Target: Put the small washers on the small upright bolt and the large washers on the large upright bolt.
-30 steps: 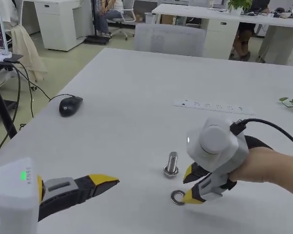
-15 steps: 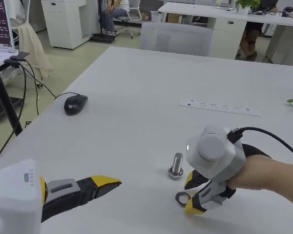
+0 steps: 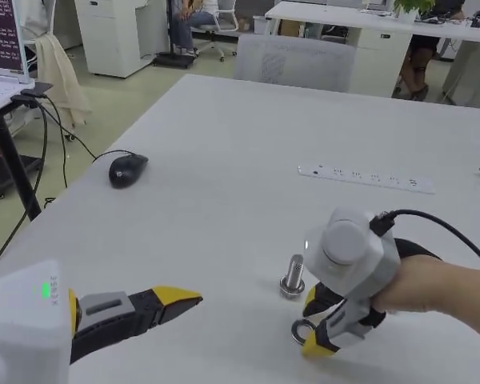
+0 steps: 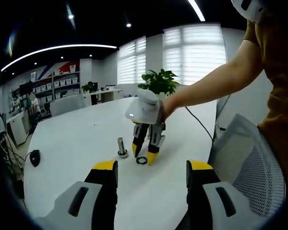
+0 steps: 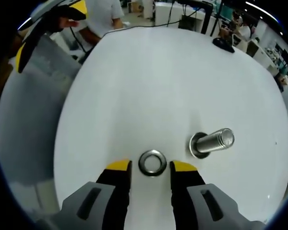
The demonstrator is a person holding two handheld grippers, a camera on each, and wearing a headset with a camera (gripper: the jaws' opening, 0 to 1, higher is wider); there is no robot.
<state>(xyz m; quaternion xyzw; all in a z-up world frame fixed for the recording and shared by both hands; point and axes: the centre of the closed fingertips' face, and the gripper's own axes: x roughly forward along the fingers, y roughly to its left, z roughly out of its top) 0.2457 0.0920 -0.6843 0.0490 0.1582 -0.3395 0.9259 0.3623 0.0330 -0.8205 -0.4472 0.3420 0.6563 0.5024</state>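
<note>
One steel bolt [image 3: 293,276] stands upright on its head on the white table [image 3: 224,160]. Just in front of it a single metal washer [image 3: 302,330] lies flat. My right gripper [image 3: 308,326] points down over the washer and is open. In the right gripper view the washer [image 5: 152,162] lies between the yellow fingertips [image 5: 119,166], with a thin gap on each side, and the bolt [image 5: 211,141] stands to the right. My left gripper [image 3: 190,301] hovers low at the near left, open and holding nothing. The left gripper view shows the bolt [image 4: 121,146], the washer [image 4: 141,160] and the right gripper [image 4: 145,154] ahead.
A black mouse [image 3: 128,170] with its cable lies at the left of the table. A white power strip [image 3: 366,178] lies across the far middle. A grey chair [image 3: 292,60] stands at the far edge. A cable trails from the right gripper.
The head camera has shifted a little. My right gripper has moved slightly left, so its tips now straddle the washer. The washer, the bolt and the left gripper have stayed put.
</note>
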